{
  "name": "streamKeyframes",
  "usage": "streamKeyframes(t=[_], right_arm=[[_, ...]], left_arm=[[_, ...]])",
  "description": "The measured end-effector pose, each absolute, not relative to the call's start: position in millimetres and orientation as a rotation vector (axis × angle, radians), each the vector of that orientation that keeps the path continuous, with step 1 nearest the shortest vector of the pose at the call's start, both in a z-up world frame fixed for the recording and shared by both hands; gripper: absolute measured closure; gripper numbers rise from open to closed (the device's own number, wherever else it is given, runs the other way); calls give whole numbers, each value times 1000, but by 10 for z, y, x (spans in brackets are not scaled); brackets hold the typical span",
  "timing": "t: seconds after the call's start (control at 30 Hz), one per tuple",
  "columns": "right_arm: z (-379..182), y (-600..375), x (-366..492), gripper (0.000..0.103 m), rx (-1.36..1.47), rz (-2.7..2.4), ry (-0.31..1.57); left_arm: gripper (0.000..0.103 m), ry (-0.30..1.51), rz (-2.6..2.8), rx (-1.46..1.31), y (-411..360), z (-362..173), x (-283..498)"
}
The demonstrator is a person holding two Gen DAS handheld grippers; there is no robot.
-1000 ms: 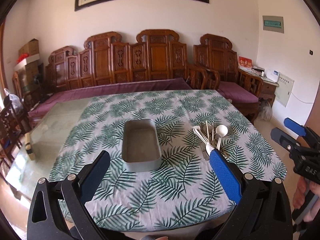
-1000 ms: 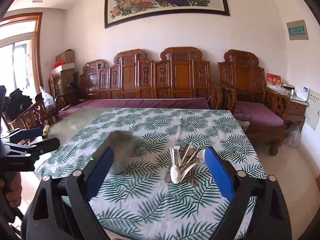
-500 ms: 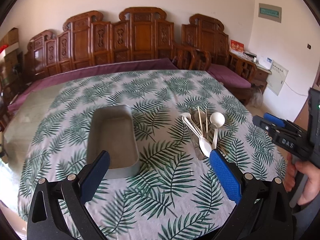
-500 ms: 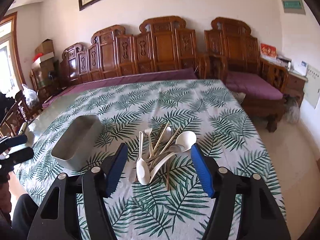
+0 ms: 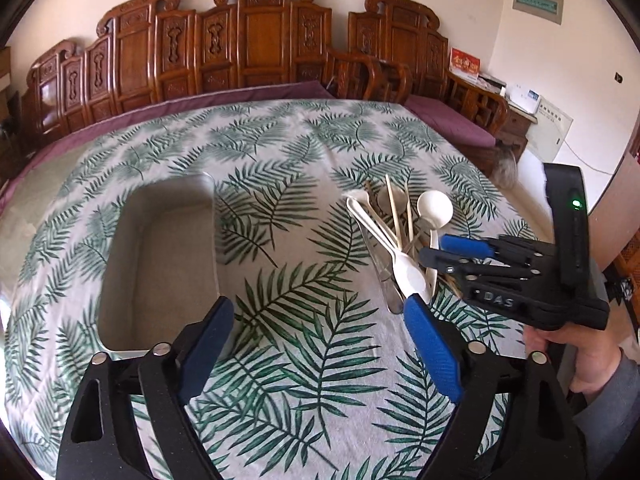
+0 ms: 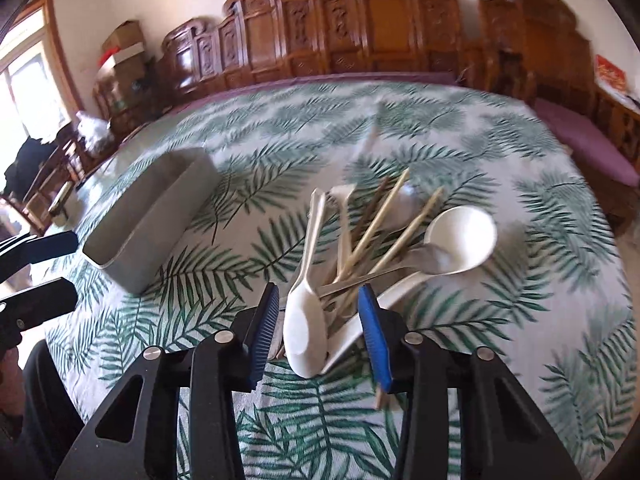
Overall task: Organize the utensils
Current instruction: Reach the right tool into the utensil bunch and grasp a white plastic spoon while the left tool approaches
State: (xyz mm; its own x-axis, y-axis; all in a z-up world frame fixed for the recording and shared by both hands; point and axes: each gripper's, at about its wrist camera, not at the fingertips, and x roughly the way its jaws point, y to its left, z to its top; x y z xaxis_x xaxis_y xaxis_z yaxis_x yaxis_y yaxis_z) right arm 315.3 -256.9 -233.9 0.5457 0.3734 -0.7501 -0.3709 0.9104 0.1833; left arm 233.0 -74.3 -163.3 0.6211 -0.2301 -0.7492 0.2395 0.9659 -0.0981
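**A:** Biggest first: what did your cams show?

**B:** The table (image 5: 304,360) w/ its palm-leaf cloth filled both views. Carved wood benches (image 5: 256,40) w/ purple cushions stood behind the table's far edge.

**A:** And on the table?

**B:** You had a grey rectangular bin (image 5: 160,256) lying on the cloth, empty as far as I could see. To the right of the bin, apart from it, sat the utensil pile (image 6: 360,248): white plastic spoons, a white ladle (image 6: 460,240), wooden chopsticks (image 6: 380,220), some metal pieces underneath. All crossed over each other, none in the bin.

**A:** My right claw?

**B:** Your right gripper (image 6: 320,328) was right at the near end of the pile, on the side away from the bin. Jaws were closing, approx half apart. The bowl of one white spoon (image 6: 304,332) lay between the blue pads, plus other handles. Pads weren't pressing on anything yet, so not gripping. The left cam showed your hand (image 5: 576,352) on its handle.

**A:** Left claw?

**B:** Your left gripper (image 5: 316,344) hung over bare cloth betw. the bin and the pile. Jaws wide, just starting to close, nothing betw. them. Its left pad was just beside the bin's near corner; can't tell if touching.
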Motion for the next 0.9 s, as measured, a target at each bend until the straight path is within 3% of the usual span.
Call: streamKeyframes(t=[0.43, 0.9], right_arm=[[-2511, -2400, 3183, 80, -21, 558, 939], [-2593, -2334, 3243, 79, 47, 610, 985]], left_arm=[[21, 900, -267, 25, -796, -1882, 2451], [21, 914, -242, 30, -781, -1921, 2426]])
